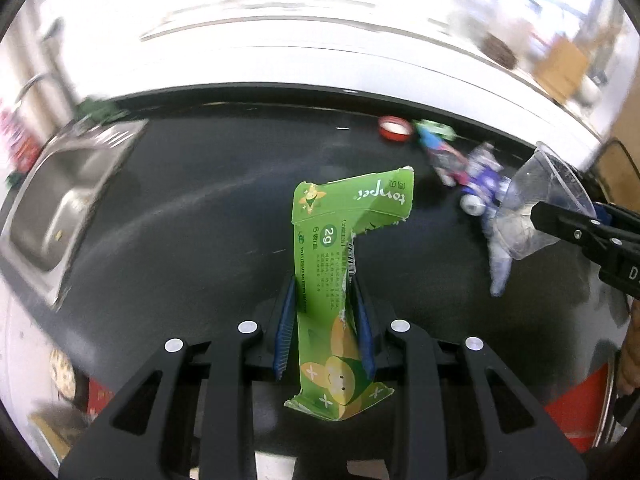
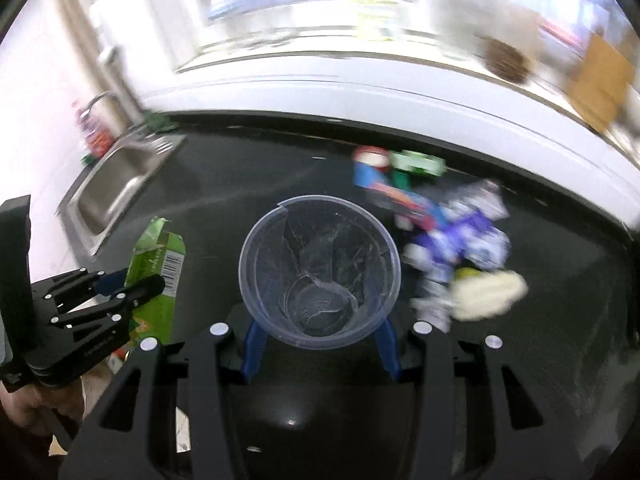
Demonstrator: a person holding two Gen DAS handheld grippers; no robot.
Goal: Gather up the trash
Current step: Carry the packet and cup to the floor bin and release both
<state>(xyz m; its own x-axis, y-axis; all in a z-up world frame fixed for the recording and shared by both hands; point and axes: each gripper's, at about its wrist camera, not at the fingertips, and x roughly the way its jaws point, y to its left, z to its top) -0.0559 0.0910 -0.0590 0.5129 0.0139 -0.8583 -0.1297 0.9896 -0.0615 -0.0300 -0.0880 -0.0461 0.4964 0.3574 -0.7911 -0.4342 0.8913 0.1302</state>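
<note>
Your dark tabletop [image 1: 192, 208] takes up most of both views. Its far edge runs as a curved line against a white wall strip, and its broad middle lies bare between the sink and the litter. The steel sink [image 1: 68, 200] is set into the tabletop at the far left, with its rim cutting across the left side of the open stretch.

On the right, toward the far edge, the rest of the trash sits in a loose cluster: a blue and purple wrapper pile [image 2: 460, 236], a pale crumpled wad [image 2: 488, 294] nearest you, a green packet [image 2: 418, 164] and a red-rimmed lid [image 1: 395, 128] close to the back edge. The blur makes finer detail hard to tell.

Your left tool [image 1: 324, 320] is clenched on a torn green carton [image 1: 332, 248], its blue pads pressing the flattened sides; the carton stands upright out of the tool, off the tabletop, over the bare middle. Your right tool [image 2: 320, 344] is grasping a clear plastic cup [image 2: 320, 276] by its lower wall, mouth facing away from you, its rim split and the wall crumpled. The cup hangs clear of the tabletop, just left of the wrapper pile.

The two tools sit side by side, apart from each other.
</note>
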